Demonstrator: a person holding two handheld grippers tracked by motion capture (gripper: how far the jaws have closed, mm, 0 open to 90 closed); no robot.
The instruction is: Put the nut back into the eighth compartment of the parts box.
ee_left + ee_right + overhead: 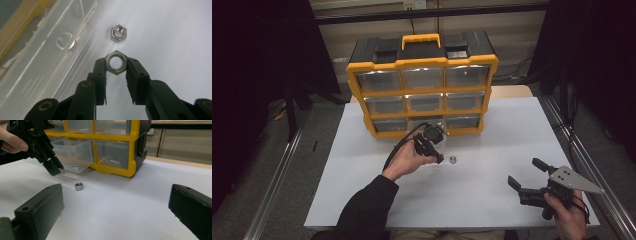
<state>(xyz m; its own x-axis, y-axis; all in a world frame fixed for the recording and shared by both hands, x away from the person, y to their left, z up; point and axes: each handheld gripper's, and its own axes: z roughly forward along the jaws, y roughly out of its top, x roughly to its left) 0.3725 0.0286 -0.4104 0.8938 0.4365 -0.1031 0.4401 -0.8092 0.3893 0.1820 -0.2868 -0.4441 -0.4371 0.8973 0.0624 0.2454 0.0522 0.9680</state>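
A white rectangular table [492, 200] carries a yellow-and-black plastic organiser cabinet [422, 82] with three rows of clear drawers and a yellow carry handle. One clear plastic drawer [50, 47] in the bottom row is pulled forward onto the table; at least one small steel piece lies inside it, though its exact kind cannot be told through the wall.

The left gripper [116, 65], held by the left hand [404, 160] just in front of the open drawer, is clamped on a silver hexagonal steel nut [116, 62], one black jaw on each side of it. In the right gripper view this nut hangs just above the table, beside the drawer's front. A second silver hexagonal nut [118, 33] lies loose on the table, near the held one but apart from it.

The right gripper [529, 177], held by the right hand [569, 215] at the near right of the table, well apart from the cabinet, has its jaws spread wide and carries nothing.

Likely hazard: the grip bears on narrow, smooth metal faces near the jaw tips, so any twist or easing of pressure could let the nut slip, drop and roll. A lift too low over the drawer wall could also knock it free.
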